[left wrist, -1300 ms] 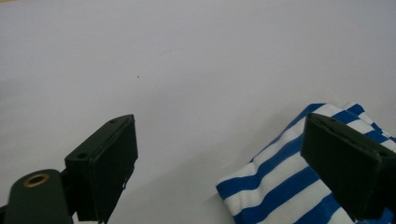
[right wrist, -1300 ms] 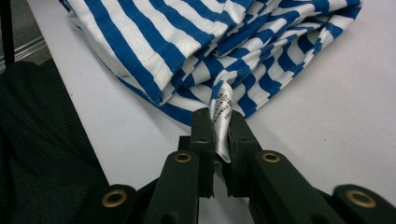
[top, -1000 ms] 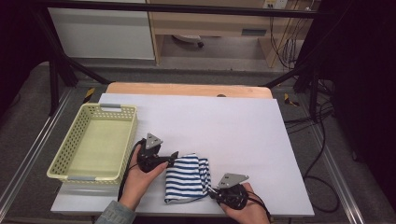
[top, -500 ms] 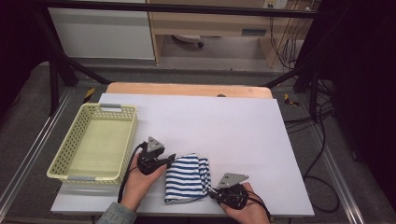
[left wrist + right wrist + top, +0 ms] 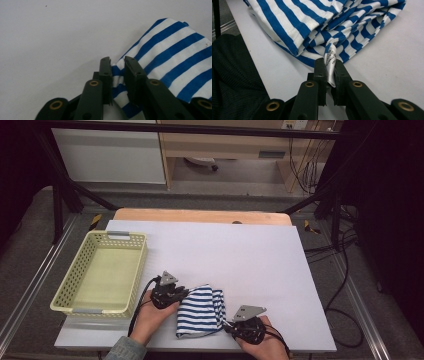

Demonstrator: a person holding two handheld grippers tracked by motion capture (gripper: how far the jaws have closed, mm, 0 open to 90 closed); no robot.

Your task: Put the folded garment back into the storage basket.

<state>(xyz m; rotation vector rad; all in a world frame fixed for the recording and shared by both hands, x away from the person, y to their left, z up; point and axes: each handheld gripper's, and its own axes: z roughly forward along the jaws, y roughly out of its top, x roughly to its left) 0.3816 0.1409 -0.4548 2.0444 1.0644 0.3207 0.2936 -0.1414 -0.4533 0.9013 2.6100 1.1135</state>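
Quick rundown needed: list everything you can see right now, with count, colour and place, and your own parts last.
Striped cloth: one, blue and white, folded, near table edge between the grippers.
Care label: one, white, on the cloth's edge, pinched by the right gripper.
Basket: one, pale yellow, perforated, left side of table.
Table: one, white top, wooden strip at far edge.
Cables: several, black, on floor at right.
Left gripper: one, black, shut on the cloth's left edge.
Right gripper: one, black, shut on the label.
Hands: two, holding the grippers.
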